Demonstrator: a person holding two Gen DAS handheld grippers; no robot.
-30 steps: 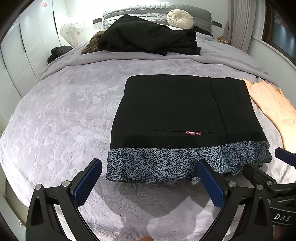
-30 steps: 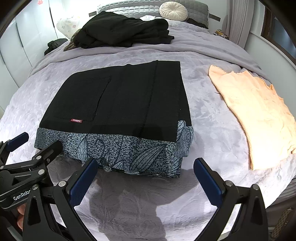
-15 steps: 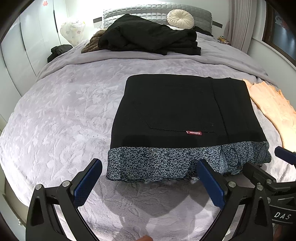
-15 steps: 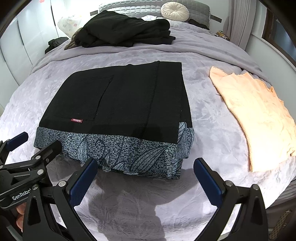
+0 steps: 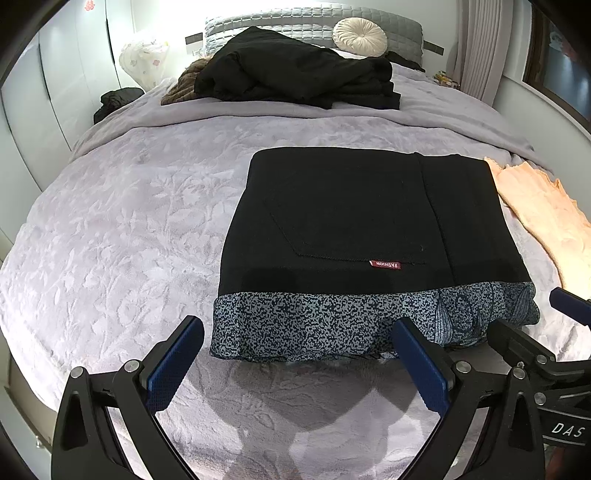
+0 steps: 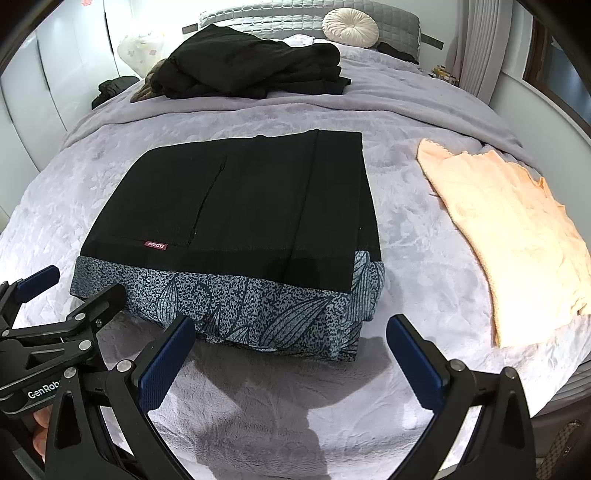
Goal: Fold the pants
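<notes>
The black pants (image 5: pixel 369 218) (image 6: pixel 236 206) lie folded into a flat rectangle on the bed, a red label showing and a blue-grey patterned band (image 5: pixel 332 321) (image 6: pixel 229 306) along the near edge. My left gripper (image 5: pixel 295 365) hovers open just short of that near edge, holding nothing. My right gripper (image 6: pixel 291 358) is also open and empty, in front of the band's right corner. Each gripper shows at the edge of the other's view.
The grey floral bedspread (image 5: pixel 110 240) (image 6: pixel 424 266) covers the bed. A peach cloth (image 6: pixel 517 236) (image 5: pixel 543 206) lies to the right of the pants. A heap of black clothing (image 5: pixel 295 74) (image 6: pixel 251 70) and a round cream cushion (image 5: pixel 360 32) sit by the headboard.
Both grippers have drifted very slightly; the pants sit a touch lower in the views. Nothing was taken hold of or let go.
</notes>
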